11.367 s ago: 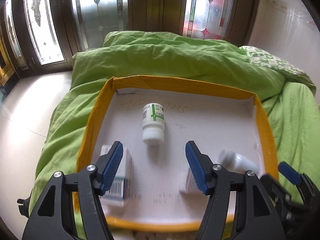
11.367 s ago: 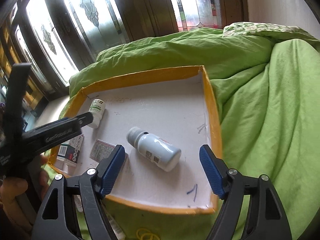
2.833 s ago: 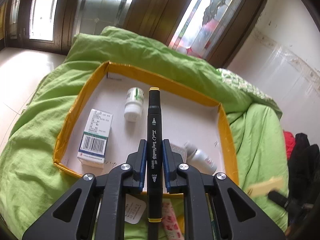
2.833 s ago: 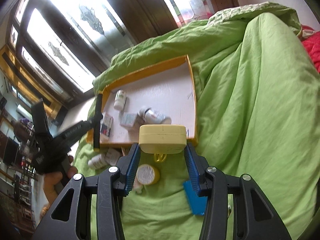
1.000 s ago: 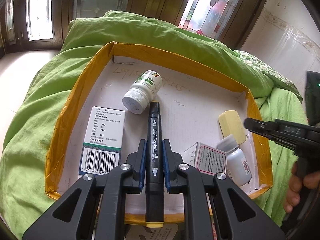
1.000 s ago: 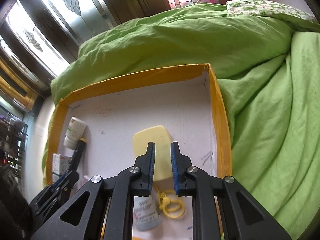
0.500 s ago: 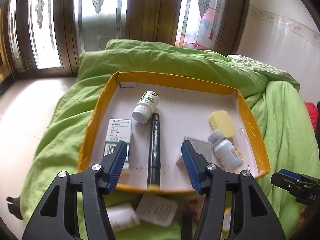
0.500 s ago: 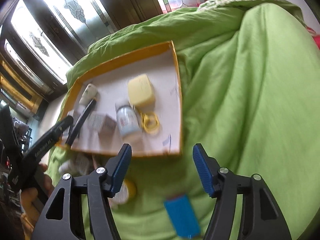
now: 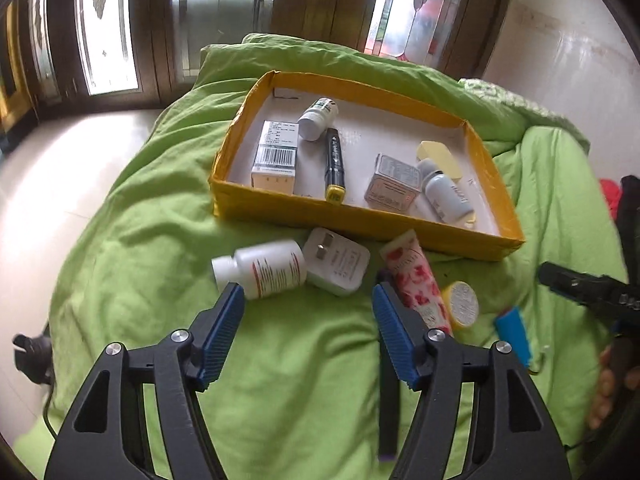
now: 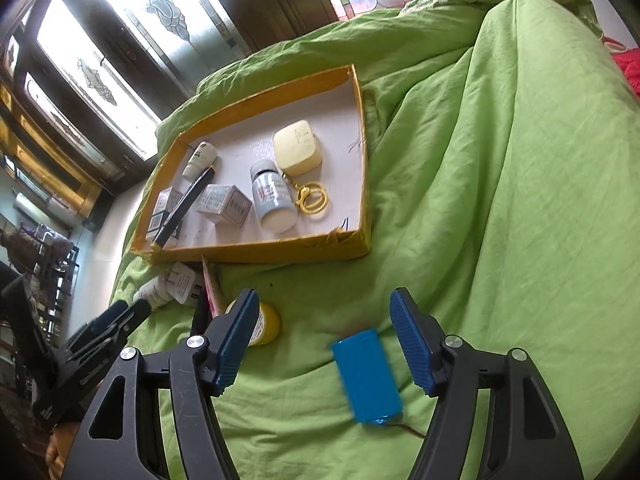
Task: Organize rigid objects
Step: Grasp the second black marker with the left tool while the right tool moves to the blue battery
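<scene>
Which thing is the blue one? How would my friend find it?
Start at the yellow tray on the green blanket. Come toward the right gripper: the blue block lies on the blanket between its open jaws. It is the only solid blue item; the round yellow tin beside it is smaller.

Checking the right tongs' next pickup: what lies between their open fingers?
In the right wrist view, the blue battery pack lies on the green duvet between the open right tongs.

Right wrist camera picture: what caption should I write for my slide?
Open right gripper hovers above a blue block on the green blanket, near the yellow tray.
</scene>
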The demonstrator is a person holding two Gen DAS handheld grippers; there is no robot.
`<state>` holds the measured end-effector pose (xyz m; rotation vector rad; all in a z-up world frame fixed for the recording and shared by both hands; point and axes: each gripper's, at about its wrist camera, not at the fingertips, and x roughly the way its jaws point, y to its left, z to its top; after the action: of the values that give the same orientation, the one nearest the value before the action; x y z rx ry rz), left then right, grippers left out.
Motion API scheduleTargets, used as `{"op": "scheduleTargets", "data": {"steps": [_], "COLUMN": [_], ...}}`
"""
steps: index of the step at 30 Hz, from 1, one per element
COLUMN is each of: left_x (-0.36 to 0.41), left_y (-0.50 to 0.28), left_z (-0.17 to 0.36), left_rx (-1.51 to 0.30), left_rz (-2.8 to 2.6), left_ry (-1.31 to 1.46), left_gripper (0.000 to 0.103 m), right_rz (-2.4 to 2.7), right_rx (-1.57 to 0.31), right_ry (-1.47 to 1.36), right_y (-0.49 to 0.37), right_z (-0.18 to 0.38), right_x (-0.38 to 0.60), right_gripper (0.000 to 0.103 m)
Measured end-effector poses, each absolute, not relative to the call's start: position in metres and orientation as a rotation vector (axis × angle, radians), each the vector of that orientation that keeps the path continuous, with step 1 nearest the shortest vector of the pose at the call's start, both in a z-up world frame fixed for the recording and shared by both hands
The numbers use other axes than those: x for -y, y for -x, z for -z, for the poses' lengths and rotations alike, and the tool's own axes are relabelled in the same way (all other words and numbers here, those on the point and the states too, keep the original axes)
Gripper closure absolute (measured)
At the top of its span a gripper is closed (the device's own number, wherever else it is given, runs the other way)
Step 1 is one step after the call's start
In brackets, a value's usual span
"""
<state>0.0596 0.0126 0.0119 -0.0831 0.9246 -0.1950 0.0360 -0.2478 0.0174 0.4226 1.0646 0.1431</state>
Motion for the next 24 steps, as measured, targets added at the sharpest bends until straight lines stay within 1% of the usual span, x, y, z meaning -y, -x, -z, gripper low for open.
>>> {"op": "scheduleTargets", "data": {"steps": [5, 12, 16, 17, 18, 20, 24], "left_x": [0.005, 0.029, 0.034, 0.035, 0.035, 0.036, 0.04], "left_y": [-0.043, -0.047, -0.047, -0.048, -0.049, -0.05, -0.053], "left_z": [-0.011, 0.019, 0.024, 0.026, 0.027, 0.03, 0.034], "left_rx": [-0.939, -1.05, -1.07, -1.073, -1.077, -1.089, -1.098], "left_rz": [0.289, 0.342, 0.353, 0.35, 0.351, 0.357, 0.36], "left_ry": [0.062, 0.0, -0.019, -0.024, -0.024, -0.022, -0.04], "left_gripper": [0.037, 0.037, 0.038, 0.042, 0.048, 0.055, 0.056], "right_rz": [-0.169, -0.159, -0.159, -0.157, -0.153, -0.149, -0.158], "right_rx": [-1.058, -1.054, -1.056, -1.06, -1.065, -1.072, -1.077], "right_ry": [-0.436, -0.482, -0.476, -0.473, -0.471, -0.468, -0.462], "right_y": [-0.032, -0.026, -0.022, -0.022, -0.021, -0.021, -0.021], "right_z": [-0.021, -0.022, -0.022, -0.021, -0.02, -0.019, -0.018], "right_x": [0.246, 0.255, 0.257, 0.256, 0.256, 0.255, 0.252], "right_gripper": [0.04, 0.04, 0.04, 0.04, 0.04, 0.04, 0.04]}}
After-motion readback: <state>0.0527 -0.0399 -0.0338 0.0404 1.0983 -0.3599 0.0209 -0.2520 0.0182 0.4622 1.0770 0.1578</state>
